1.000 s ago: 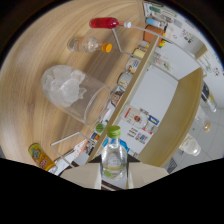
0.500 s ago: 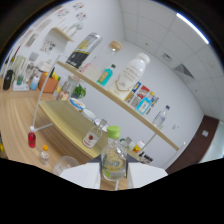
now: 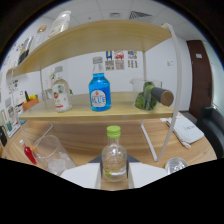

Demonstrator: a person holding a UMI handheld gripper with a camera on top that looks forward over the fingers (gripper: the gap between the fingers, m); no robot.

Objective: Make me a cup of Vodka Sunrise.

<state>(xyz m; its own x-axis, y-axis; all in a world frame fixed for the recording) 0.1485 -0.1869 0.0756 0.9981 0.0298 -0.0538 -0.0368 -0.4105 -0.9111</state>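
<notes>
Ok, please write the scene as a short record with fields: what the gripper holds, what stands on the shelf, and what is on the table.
gripper: fingers shut on a small clear bottle with green cap, held upright
shelf: wooden shelf; on it a blue liquid bottle, a clear labelled bottle, a glass jar with green leaves
table: clear glass with ice beside the fingers; red bottle lying beyond it

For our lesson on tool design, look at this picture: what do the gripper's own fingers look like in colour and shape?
Only the front of the gripper shows. Its two fingers are pale, whitish, broad and flat, like angular wedges narrowing toward each other. A dark grey part sits behind them in the middle. No cables, markings, hand or sleeve are visible; below the fingers the view is black.
</notes>
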